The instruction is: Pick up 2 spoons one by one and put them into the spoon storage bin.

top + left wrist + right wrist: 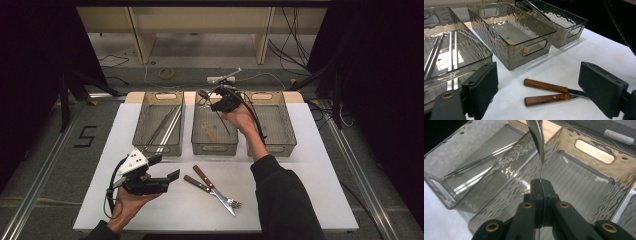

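Observation:
My right gripper (220,103) hovers over the middle clear bin (215,145) and is shut on a thin metal utensil (224,125) that hangs down into it. In the right gripper view the jaws (541,187) pinch the utensil (537,137) edge-on, its bowl or blade end toward the top. My left gripper (165,167) rests low at the table's front left, open with nothing between its jaws. Just ahead of it lie two wooden-handled utensils (210,187), crossed, one ending in fork tines; they show between the open jaws (540,85) as handles (546,98).
Three clear bins stand in a row at the back of the white table (300,200). The left bin (160,145) holds several long metal rods (451,57). The middle bin has a small wooden piece (210,132) on its floor. The right bin (280,145) looks bare. Cables trail behind the table.

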Demonstrator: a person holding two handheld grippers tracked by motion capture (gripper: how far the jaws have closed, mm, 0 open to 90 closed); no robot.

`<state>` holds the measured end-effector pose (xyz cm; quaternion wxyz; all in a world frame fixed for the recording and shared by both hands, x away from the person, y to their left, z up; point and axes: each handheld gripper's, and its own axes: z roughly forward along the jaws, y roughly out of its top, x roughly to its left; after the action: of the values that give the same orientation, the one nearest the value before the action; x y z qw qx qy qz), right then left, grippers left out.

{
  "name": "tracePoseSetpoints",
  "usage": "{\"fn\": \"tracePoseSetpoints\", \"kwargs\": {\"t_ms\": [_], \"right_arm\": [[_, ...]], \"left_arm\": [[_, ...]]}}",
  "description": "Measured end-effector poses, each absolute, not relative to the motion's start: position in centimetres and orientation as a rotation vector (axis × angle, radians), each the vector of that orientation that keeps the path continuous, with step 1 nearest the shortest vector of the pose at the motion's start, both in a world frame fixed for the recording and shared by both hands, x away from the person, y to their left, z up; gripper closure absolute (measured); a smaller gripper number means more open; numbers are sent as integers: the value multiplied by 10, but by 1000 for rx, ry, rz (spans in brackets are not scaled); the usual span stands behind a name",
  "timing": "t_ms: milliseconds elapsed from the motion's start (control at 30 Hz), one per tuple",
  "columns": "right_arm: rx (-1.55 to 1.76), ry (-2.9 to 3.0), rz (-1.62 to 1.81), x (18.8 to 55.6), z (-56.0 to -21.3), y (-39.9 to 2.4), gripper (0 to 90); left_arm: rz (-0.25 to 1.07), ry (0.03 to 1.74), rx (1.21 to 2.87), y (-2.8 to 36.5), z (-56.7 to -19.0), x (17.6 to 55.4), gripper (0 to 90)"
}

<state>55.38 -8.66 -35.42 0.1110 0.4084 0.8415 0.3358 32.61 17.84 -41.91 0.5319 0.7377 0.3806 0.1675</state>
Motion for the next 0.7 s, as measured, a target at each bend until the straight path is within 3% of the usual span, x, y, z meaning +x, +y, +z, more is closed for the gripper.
{"fn": "tracePoseSetpoints", "kwargs": {"t_ms": [700], "right_arm": [[1242,2489,874,557,-398,-80,900]], "left_arm": [[398,903,1766,177,-419,326,155]]}}
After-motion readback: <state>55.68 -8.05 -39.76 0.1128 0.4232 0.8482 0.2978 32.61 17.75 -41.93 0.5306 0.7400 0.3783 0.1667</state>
